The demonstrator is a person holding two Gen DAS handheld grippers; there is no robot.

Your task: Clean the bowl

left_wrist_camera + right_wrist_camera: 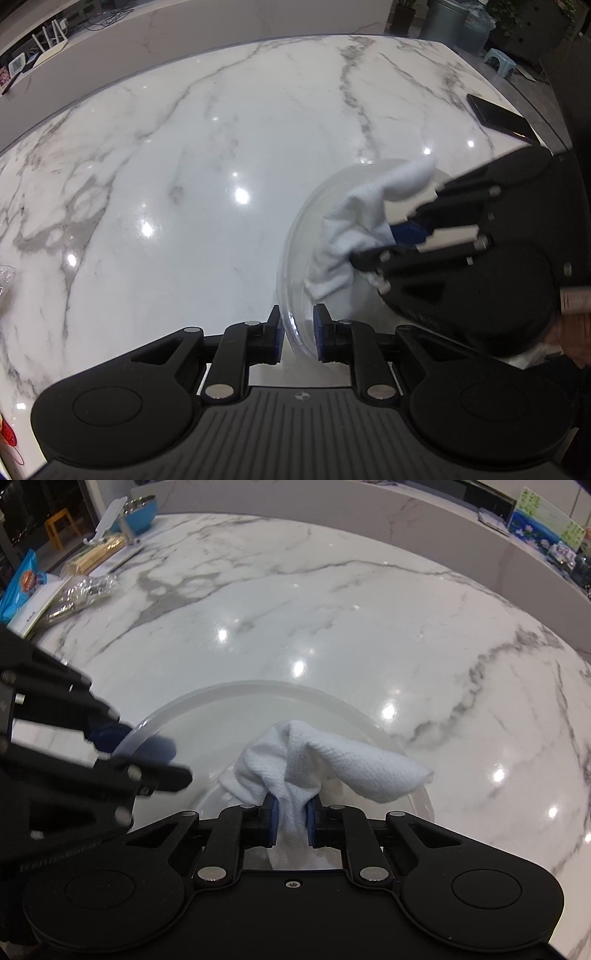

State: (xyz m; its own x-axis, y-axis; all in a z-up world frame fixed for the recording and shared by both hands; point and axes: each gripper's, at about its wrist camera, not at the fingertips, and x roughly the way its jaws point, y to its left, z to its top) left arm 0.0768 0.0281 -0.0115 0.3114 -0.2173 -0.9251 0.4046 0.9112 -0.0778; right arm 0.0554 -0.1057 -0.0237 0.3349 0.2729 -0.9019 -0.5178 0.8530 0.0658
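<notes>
A clear glass bowl sits on the white marble table; it also shows in the right wrist view. My left gripper is shut on the bowl's near rim, one pad inside and one outside. My right gripper is shut on a white cloth and holds it inside the bowl. In the left wrist view the right gripper reaches in from the right with the cloth bunched against the bowl's inner wall. The left gripper shows at the bowl's left rim in the right wrist view.
A black phone lies near the table's right edge. Packets, a crinkled plastic bag, a blue bowl and a blue snack bag crowd the far left corner in the right wrist view. A curved marble counter runs behind the table.
</notes>
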